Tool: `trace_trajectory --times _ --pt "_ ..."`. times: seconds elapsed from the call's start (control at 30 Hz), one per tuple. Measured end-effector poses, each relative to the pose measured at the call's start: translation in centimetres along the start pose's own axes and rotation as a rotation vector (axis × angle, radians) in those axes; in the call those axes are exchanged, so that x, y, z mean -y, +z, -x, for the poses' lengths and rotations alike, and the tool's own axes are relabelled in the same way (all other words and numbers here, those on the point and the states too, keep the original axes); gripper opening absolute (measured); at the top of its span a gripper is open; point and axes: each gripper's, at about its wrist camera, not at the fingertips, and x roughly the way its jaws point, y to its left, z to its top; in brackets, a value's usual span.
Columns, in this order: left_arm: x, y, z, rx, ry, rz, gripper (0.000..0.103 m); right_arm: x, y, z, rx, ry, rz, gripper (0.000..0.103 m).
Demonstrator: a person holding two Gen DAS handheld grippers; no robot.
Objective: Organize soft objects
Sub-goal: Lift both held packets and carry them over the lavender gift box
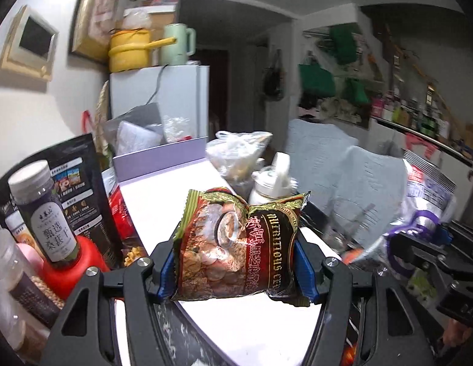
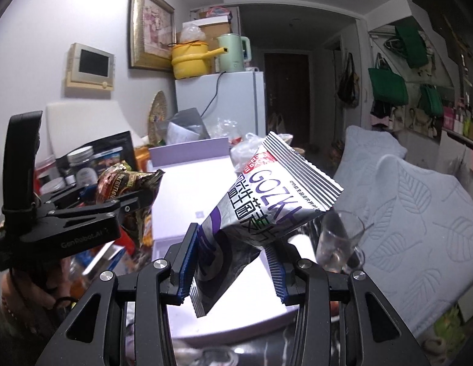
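My left gripper (image 1: 238, 271) is shut on a red and brown cereal packet (image 1: 236, 244), which it holds above a white box lid (image 1: 163, 201). In the right wrist view the same gripper (image 2: 120, 204) shows at the left with the cereal packet (image 2: 126, 183) bulging out of it. My right gripper (image 2: 233, 268) is shut on a silver and purple snack bag (image 2: 267, 195), squeezed at its lower end so the top fans up to the right. In the left wrist view that silver bag (image 1: 425, 201) is blurred at the right edge.
A lilac-walled box (image 2: 190, 152) stands behind the white lid. Bottles and a black pouch (image 1: 81, 183) crowd the left. A glass (image 2: 337, 238) and a white bottle (image 1: 273, 183) stand near the lid's right side. Pale blue cushions (image 2: 419, 207) lie right.
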Motion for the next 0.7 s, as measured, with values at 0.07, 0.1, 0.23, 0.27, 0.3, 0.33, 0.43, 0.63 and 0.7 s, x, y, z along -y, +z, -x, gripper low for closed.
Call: trace_trajectory --times 0.07,0.1,0.23,0.27,0.3,0.33,0.43,0.63,0.7 --pt "-0.4 0.0 -1.5 -0.006 0.025 0.018 0.063 0.3 0.3 -1.3 -0.004 -0.004 0.000 0.041" --pt "-0.6 -0.1 -2.2 -0.012 0.034 0.024 0.063 0.5 0.5 -2.0 -0.006 -0.003 -0.001 0.041" --pt "-1.0 -0.8 -4.9 -0.054 0.058 0.028 0.063 0.8 0.6 -4.0 -0.019 -0.002 -0.006 0.041" --pt "-1.1 -1.0 -5.5 -0.065 0.062 0.029 0.063 0.8 0.6 -4.5 -0.023 -0.003 -0.005 0.041" --pt "-1.2 -1.2 -6.1 -0.074 0.067 0.027 0.063 0.9 0.5 -5.0 -0.027 -0.004 -0.003 0.041" --pt "-1.3 -1.4 -6.6 -0.084 0.072 0.024 0.063 0.9 0.5 -5.5 -0.033 -0.006 0.000 0.041" --pt "-1.4 -2.0 -8.1 -0.114 0.078 0.016 0.063 1.0 0.3 -6.9 -0.052 -0.010 0.008 0.041" --pt "-1.1 -3.2 -10.7 -0.171 0.095 -0.015 0.063 1.6 -0.4 -9.2 -0.103 -0.025 0.021 0.041" --pt "-1.0 -3.6 -11.6 -0.193 0.100 -0.023 0.063 1.8 -0.6 -10.0 -0.122 -0.029 0.024 0.041"
